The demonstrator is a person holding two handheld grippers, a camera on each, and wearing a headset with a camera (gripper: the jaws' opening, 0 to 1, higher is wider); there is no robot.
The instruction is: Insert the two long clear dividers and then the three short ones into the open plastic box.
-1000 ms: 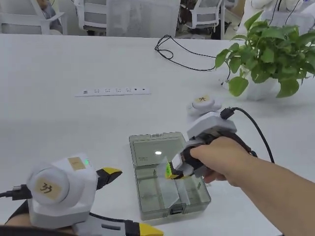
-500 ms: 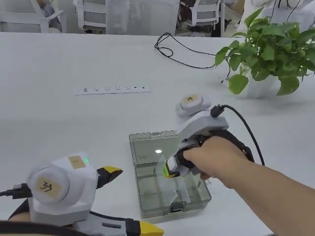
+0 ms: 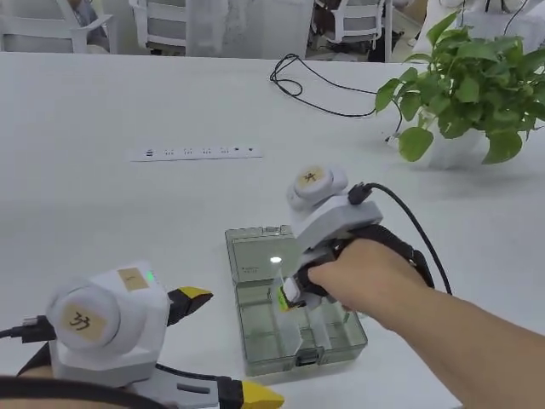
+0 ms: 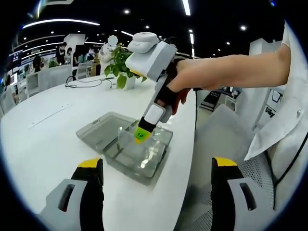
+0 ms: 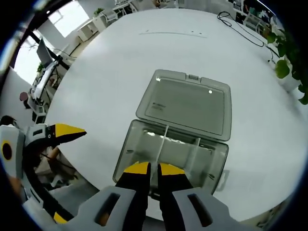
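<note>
Two fingers (image 5: 137, 169) of right gripper (image 5: 154, 168) close-set over box (image 5: 185, 103) — grasp unclear.

Open box front-centre on table (image 3: 102, 213), strip behind it.
Right gripper (image 3: 285, 298) over box (image 3: 349, 341), divider (image 3: 289, 332) upright inside; left gripper (image 3: 226, 345) front-left; power strip (image 3: 194, 153) behind; plant (image 3: 464, 77) far right.

box (image 3: 255, 256) smoky grey | divider (image 3: 292, 331) clear | right gripper (image 5: 153, 168) white, fingers (image 5: 136, 169) black, yellow-tipped | table (image 3: 128, 102) white | plant (image 3: 468, 77) green

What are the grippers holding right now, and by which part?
The right gripper pinches a clear divider by its top edge, standing it in the open box. The left gripper is open and holds nothing.
</note>
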